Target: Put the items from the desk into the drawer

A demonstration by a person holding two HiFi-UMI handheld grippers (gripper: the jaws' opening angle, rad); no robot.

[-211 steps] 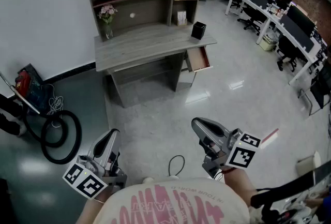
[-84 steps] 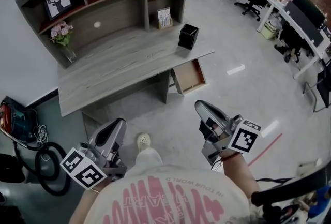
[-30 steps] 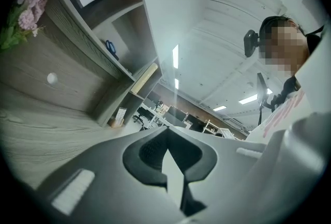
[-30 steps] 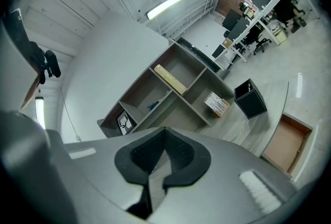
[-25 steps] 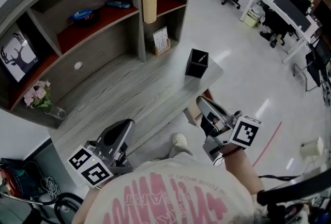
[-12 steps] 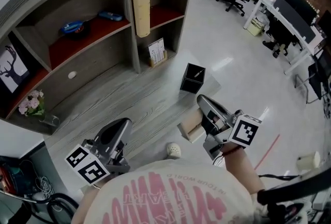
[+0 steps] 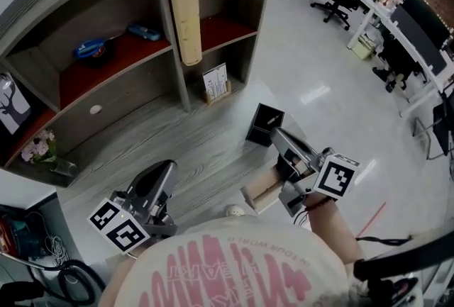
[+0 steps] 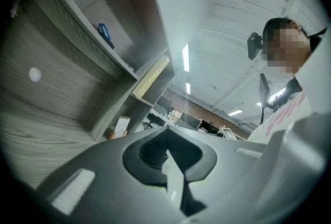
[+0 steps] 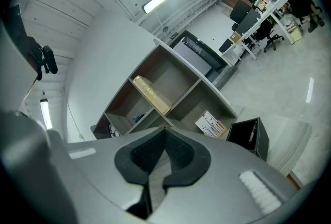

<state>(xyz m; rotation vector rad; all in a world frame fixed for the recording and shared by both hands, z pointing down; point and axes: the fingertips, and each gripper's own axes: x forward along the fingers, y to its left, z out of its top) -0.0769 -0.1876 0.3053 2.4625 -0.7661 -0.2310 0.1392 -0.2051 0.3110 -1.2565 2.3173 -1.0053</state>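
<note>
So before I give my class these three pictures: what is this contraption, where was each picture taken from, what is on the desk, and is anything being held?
There is no robot here. A person holds a two-jaw tool in each hand: the left gripper and the right gripper. The patterned cubes are part of them. The top-down picture comes from a camera on the person's head. The other two come from cameras riding on each gripper, looking along its jaws. On the desk stand a black pen holder, a small printed card and a vase of flowers. A drawer hangs open below. Both grippers are shut and hold nothing.
</note>
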